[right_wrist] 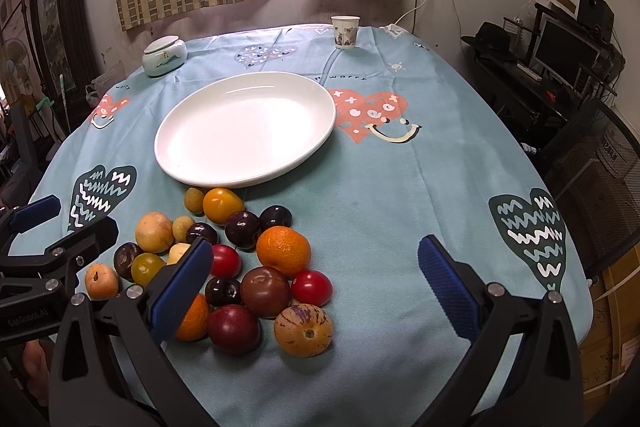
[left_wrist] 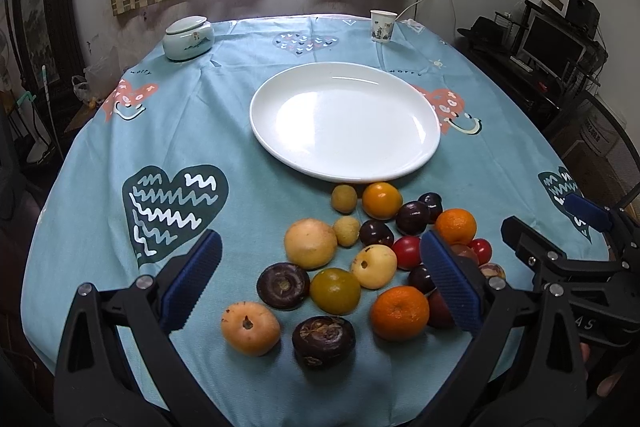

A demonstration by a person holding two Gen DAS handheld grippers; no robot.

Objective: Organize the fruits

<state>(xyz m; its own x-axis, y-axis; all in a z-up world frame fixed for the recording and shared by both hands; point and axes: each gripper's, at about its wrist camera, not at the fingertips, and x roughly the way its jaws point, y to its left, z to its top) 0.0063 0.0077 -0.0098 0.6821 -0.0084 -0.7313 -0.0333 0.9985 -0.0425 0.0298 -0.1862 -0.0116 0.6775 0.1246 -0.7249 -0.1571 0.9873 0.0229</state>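
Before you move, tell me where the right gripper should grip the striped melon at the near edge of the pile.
Grip the striped melon across its widest middle, coming from above with the right gripper. Its right side faces bare tablecloth, while a dark red plum sits close on its left, so probably place one finger right and slip the other between them.

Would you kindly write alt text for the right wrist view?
An empty white plate sits on a blue heart-print tablecloth, with a pile of mixed fruit loose on the cloth just in front of it. The open right tool hovers near the pile, holding nothing.
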